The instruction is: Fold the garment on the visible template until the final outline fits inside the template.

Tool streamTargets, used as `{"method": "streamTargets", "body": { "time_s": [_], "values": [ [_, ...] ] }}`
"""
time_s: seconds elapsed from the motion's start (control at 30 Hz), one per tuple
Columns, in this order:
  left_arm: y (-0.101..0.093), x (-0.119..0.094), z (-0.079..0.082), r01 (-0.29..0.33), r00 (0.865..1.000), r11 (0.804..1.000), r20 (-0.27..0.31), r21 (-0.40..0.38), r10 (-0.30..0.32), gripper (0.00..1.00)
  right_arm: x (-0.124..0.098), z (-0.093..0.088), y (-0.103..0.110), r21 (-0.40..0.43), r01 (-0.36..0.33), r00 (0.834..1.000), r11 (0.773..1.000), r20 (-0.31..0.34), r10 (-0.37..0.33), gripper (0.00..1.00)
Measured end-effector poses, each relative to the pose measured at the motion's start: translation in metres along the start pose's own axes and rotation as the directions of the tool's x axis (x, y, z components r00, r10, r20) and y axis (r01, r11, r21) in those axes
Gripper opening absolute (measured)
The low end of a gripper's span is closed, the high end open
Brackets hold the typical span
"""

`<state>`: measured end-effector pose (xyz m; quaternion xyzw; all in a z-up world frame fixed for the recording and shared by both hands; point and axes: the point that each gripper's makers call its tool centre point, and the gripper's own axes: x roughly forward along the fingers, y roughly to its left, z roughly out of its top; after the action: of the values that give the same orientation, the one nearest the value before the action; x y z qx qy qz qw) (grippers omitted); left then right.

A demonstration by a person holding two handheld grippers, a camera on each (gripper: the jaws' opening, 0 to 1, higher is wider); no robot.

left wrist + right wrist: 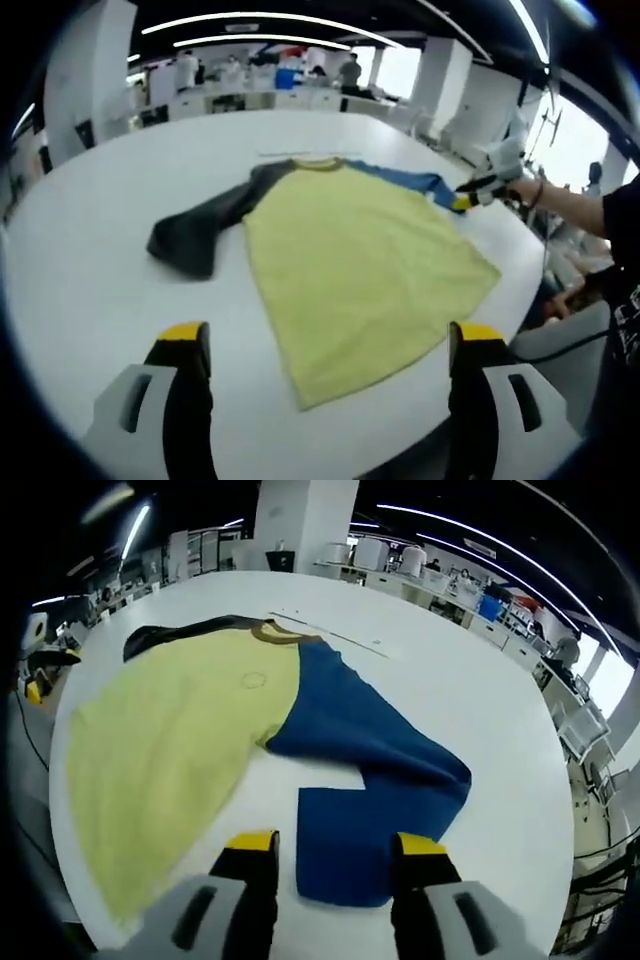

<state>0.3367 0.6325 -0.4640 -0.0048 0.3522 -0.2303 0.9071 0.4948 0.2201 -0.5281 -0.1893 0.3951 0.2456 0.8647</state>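
one garment [360, 260] lies flat on the white table [90, 270], with a yellow body, a dark sleeve [195, 235] spread to one side and a blue sleeve [375, 780] bent back on itself at the other side. the left gripper [330, 345] hovers before the yellow hem with its jaws wide apart and holding nothing. the right gripper [328, 852] has its jaws open on both sides of the blue sleeve end, and i cannot tell if they touch the cloth.
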Motion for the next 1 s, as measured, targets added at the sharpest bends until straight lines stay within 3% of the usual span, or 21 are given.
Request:
{"method": "streamTargets", "body": {
  "time_s": [0.1,0.33,0.5,0.67,0.83,1.0],
  "values": [
    [-0.001,-0.002,-0.001,0.005,1.000,1.000,0.001,-0.010,-0.005,0.95,0.001,0.000,0.001,-0.006,-0.013,1.000,1.000,-0.014,0.013,0.26],
    [-0.001,-0.004,0.003,0.014,1.000,1.000,0.024,-0.005,-0.014,0.95,0.005,-0.010,0.005,0.032,-0.060,0.997,0.998,-0.044,0.061,0.24],
    [-0.001,-0.003,0.002,0.017,1.000,1.000,0.023,0.007,-0.017,0.95,0.002,-0.013,0.014,0.053,-0.079,0.995,0.995,-0.050,0.082,0.17],
    [-0.011,-0.002,0.004,0.065,0.997,0.997,0.042,-0.040,-0.063,0.91,0.003,-0.013,0.013,0.073,-0.075,0.996,0.994,-0.046,0.079,0.12],
    [-0.013,-0.002,0.002,0.055,0.998,0.998,0.037,-0.015,-0.055,0.91,0.004,-0.014,0.008,0.065,-0.058,0.997,0.996,-0.053,0.062,0.03],
    [-0.013,-0.001,0.002,0.058,0.997,0.998,0.044,-0.021,-0.057,0.90,0.006,-0.014,0.005,0.039,-0.028,0.997,0.999,-0.065,0.030,0.00]
  ]
}}
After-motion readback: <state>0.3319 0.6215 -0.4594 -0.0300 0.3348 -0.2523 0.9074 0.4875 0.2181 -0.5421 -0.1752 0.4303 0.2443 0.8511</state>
